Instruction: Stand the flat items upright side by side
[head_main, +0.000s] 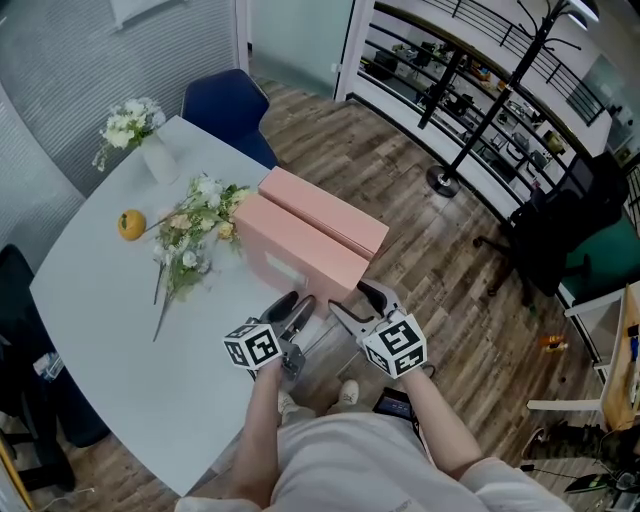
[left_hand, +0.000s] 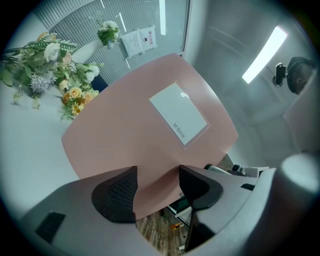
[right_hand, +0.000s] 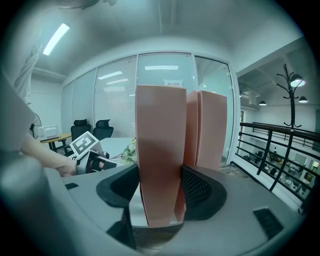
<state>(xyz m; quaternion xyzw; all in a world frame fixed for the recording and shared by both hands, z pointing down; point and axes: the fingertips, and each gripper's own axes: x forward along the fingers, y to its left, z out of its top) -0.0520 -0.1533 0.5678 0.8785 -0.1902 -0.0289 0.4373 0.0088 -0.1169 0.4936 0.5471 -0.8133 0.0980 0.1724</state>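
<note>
Two flat pink boxes stand upright side by side near the white table's (head_main: 100, 330) right edge: the near box (head_main: 300, 250) and the far box (head_main: 325, 210). My right gripper (head_main: 352, 300) is at the near box's end. In the right gripper view that box's narrow end (right_hand: 159, 165) fills the gap and both pads press on it, with the far box (right_hand: 210, 130) just behind. My left gripper (head_main: 297, 305) faces the near box's broad side. In the left gripper view this side (left_hand: 120, 135), with its white label (left_hand: 179, 112), sits beyond the open jaws.
A loose bouquet (head_main: 190, 235) lies on the table left of the boxes, beside a yellow fruit (head_main: 131, 224). A white vase of flowers (head_main: 140, 135) stands at the far corner. A blue chair (head_main: 228, 105) is behind the table. Wooden floor and a coat stand (head_main: 440, 180) are to the right.
</note>
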